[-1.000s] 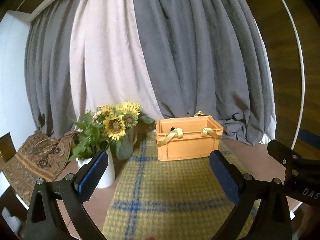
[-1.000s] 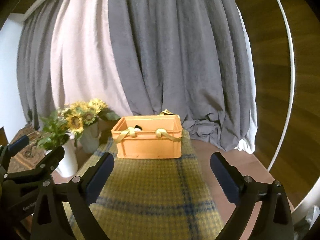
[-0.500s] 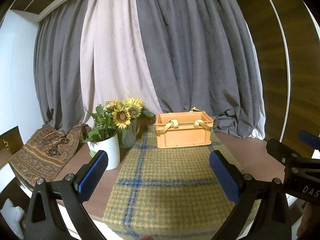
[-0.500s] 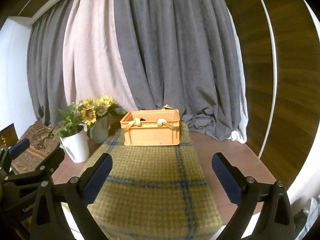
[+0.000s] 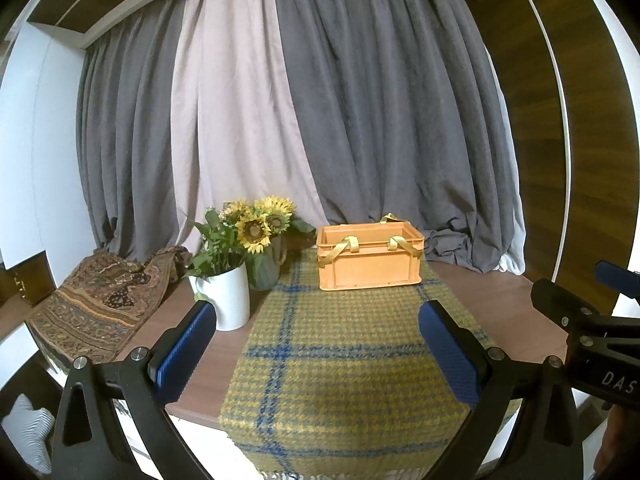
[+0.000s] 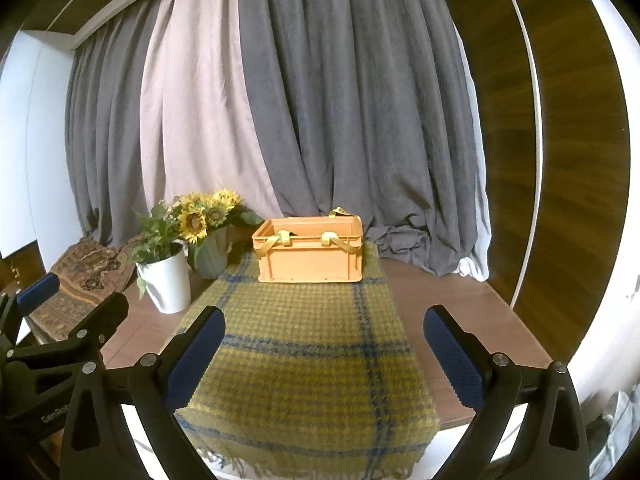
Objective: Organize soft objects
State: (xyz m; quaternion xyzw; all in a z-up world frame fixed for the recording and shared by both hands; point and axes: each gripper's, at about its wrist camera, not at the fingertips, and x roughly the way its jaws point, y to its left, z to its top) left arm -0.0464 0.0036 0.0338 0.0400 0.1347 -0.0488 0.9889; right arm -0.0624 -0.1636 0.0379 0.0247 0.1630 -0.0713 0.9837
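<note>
Orange crate (image 5: 369,256) contents mostly hidden

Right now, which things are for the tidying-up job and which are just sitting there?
For the job:
orange crate with yellow straps
left gripper, open
right gripper, open

Just sitting there:
plaid blanket under the crate
sunflowers
white pot
patterned cloth
curtains
</note>
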